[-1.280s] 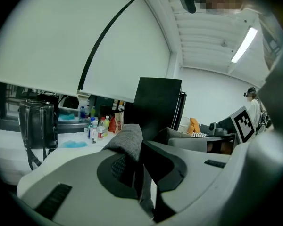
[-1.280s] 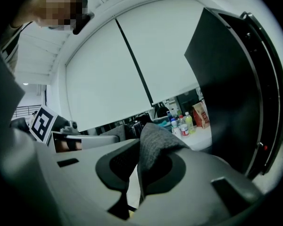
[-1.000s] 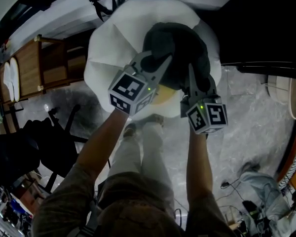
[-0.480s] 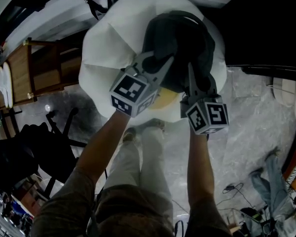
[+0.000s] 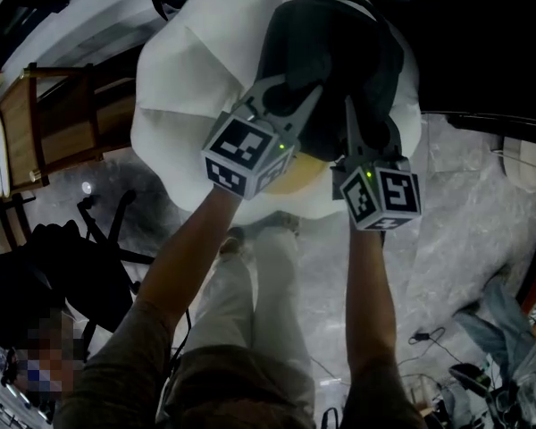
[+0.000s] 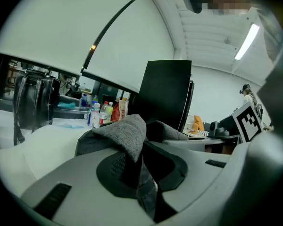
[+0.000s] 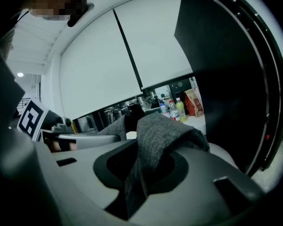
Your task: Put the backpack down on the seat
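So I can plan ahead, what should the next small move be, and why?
Probably finish opening both grippers: the backpack seems to rest on the white seat, while the left gripper and right gripper, whose jaws have just been opening, each pinch its grey fabric.

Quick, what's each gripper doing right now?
Left hand-held gripper: closed on the backpack.
Right hand-held gripper: on the backpack too, jaws just opening a little.
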Tool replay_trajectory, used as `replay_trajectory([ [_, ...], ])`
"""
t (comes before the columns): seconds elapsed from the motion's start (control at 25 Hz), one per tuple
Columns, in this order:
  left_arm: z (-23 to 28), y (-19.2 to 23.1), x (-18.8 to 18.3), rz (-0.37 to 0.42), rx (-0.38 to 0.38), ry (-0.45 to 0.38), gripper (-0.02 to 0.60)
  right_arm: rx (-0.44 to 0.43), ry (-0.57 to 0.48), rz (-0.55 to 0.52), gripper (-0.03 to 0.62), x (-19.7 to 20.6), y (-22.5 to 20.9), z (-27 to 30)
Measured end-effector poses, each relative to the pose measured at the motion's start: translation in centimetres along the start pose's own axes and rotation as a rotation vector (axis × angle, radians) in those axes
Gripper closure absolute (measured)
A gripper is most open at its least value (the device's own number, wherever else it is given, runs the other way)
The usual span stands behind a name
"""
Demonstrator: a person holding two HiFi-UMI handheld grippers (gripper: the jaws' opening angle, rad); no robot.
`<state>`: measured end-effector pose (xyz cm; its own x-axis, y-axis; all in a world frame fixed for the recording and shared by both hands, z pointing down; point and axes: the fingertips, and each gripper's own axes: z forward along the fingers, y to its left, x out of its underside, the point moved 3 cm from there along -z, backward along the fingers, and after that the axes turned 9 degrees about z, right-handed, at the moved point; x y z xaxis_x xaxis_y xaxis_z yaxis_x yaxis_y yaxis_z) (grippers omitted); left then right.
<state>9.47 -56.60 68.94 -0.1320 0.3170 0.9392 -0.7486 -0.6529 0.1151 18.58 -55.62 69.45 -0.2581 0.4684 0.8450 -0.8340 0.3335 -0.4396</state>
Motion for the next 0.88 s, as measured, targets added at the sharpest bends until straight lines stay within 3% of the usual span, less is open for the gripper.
replay_trajectory([
  [0.24,-0.1,0.4,0.4,-0.004,-0.045,0.021,0.507,0.064,0.004,0.008,0.471,0.3,-0.7,-0.1],
  [0.36,-0.5,0.6,0.4,-0.013,-0.073,0.033,0.451,0.107,0.012,0.034,0.380,0.7,-1.2,-0.4],
  [0.44,-0.7,0.7,0.6,-0.029,-0.084,0.042,0.381,0.133,0.015,0.046,0.324,0.9,-1.5,-0.7],
  [0.52,-0.8,0.6,0.8,-0.040,-0.089,0.053,0.331,0.160,0.021,0.048,0.295,1.0,-1.8,-1.0],
  [0.64,-1.1,0.1,1.0,-0.044,-0.093,0.064,0.282,0.205,0.024,0.057,0.277,1.2,-2.1,-1.8],
  [0.88,-2.5,-1.3,0.2,-0.038,-0.086,0.062,0.285,0.200,0.030,0.077,0.270,1.3,-1.0,-3.6],
])
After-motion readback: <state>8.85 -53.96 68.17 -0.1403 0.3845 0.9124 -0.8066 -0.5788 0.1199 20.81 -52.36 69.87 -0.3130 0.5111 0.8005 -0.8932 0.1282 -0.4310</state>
